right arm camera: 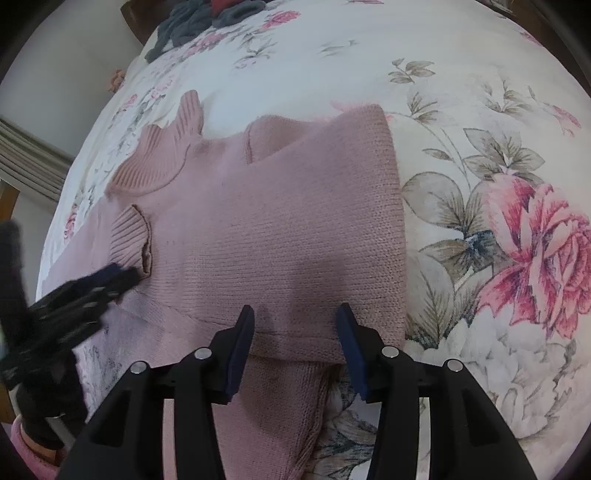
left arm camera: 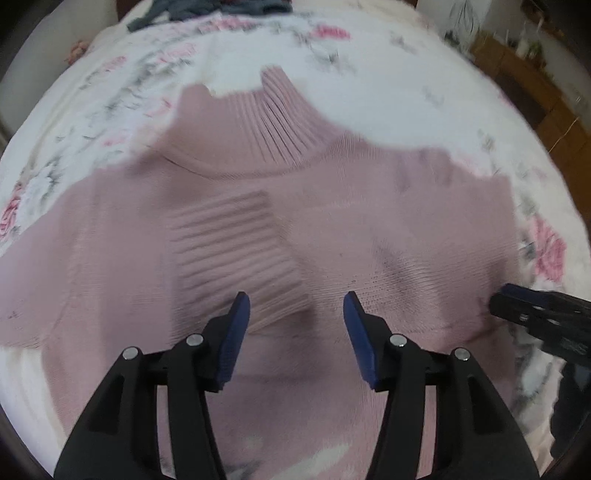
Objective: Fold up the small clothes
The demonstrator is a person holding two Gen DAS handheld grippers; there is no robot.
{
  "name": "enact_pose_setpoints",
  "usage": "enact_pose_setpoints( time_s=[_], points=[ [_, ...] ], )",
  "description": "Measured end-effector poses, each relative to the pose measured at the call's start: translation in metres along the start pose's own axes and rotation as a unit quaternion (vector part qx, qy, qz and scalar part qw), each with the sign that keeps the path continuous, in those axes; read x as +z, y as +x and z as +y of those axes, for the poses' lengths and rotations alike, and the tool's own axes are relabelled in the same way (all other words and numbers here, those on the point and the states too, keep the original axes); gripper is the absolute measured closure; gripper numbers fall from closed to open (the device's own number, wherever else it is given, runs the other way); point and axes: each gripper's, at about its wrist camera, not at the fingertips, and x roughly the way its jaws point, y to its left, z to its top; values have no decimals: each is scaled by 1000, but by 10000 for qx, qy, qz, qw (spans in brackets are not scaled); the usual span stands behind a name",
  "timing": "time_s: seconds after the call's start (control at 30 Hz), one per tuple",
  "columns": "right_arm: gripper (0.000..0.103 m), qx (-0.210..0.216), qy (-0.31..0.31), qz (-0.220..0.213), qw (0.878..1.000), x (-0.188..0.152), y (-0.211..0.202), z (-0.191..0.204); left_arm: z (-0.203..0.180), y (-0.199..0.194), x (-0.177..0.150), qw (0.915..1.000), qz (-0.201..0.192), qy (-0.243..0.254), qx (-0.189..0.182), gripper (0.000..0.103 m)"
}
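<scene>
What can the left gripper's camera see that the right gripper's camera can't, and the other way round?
Only the left wrist view shows wooden furniture beyond the bed's far right edge.

Only the right wrist view shows a big pink rose printed on the bedspread, a red item in the dark clothes pile, and a pink sleeve cuff at the lower left.

Both show the pink sweater with its ribbed collar, the floral bedspread, the dark clothes, and both open grippers: left, right.
</scene>
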Motion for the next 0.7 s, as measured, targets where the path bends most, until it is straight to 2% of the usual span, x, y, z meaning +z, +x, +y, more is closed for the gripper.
enact_pose_setpoints(
  time_s=[0.03, 0.1, 0.2, 0.23, 0.4, 0.47, 0.7],
  points=[
    [56, 24, 22, -2, 10000, 0, 0, -1, -2, 7, 0, 9999, 92, 63, 76, 61],
    [56, 98, 125, 0, 9999, 0, 1, -5, -2, 21, -3, 9991, 187, 139, 358, 82],
    [56, 124, 156, -11, 9998, 0, 1, -6, 18, 16, -2, 9996, 117, -244, 33, 96],
    [56, 112, 142, -15, 9998, 0, 1, -6, 30, 10, -2, 9985, 46, -520, -163, 96],
    [56, 99, 118, -34, 9999, -1, 1, -6, 80, -35, -11, 9916, -606, -1101, -307, 97],
    [56, 84, 127, -27, 9999, -1, 1, -6, 101, -50, -19, 9881, -775, -1307, -224, 97],
    [55, -46, 64, 1, 10000, 0, 0, 2, 178, -72, -40, 9763, -643, -2068, 53, 95]
  ],
)
